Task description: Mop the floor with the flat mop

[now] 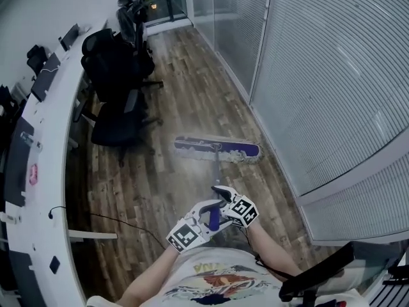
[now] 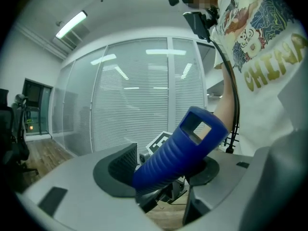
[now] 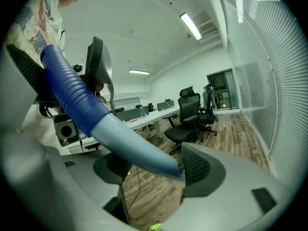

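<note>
Left gripper (image 2: 163, 171) on blue mop grip (image 2: 183, 146)

flat mop (image 1: 218, 148) smeared at its head; desk (image 1: 45, 117) clutter too small to tell.

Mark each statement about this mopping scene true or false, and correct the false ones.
1. The mop head lies flat on the wooden floor. True.
2. The left gripper holds nothing. False: its jaws are shut on the blue ribbed end of the mop handle.
3. The right gripper grips the handle nearer the mop head than the left one does. True.
4. The black chairs stand along the glass wall on the right. False: they stand on the left, beside the long white desk.
</note>
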`<control>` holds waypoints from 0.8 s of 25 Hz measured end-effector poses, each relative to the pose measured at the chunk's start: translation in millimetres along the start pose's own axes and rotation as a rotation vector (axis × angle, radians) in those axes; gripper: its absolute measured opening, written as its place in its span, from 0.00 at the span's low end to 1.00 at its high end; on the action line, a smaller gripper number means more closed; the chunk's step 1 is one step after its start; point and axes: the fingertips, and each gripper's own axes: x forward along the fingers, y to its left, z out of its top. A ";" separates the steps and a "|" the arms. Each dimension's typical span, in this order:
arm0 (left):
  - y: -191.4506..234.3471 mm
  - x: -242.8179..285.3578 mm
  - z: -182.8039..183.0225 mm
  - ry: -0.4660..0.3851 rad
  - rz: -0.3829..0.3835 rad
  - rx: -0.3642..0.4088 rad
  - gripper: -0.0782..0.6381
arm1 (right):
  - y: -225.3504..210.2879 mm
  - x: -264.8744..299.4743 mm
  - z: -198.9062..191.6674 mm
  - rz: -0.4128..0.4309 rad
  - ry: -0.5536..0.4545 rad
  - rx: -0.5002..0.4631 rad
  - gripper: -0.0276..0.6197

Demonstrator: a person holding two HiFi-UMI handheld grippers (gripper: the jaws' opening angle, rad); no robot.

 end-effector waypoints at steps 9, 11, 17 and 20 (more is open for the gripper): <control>-77.0 10.1 -8.5 0.010 0.055 0.004 0.45 | 49.7 -50.3 -35.5 0.051 0.005 -0.030 0.48; -85.7 20.4 -12.8 0.019 0.047 0.023 0.45 | 47.3 -60.1 -43.1 0.048 0.004 -0.034 0.48; -82.4 33.3 -5.8 -0.015 0.083 0.012 0.45 | 39.1 -69.5 -42.0 0.069 0.000 -0.034 0.48; -75.1 35.9 0.5 -0.019 0.085 0.019 0.45 | 32.6 -69.1 -35.0 0.065 -0.009 -0.025 0.48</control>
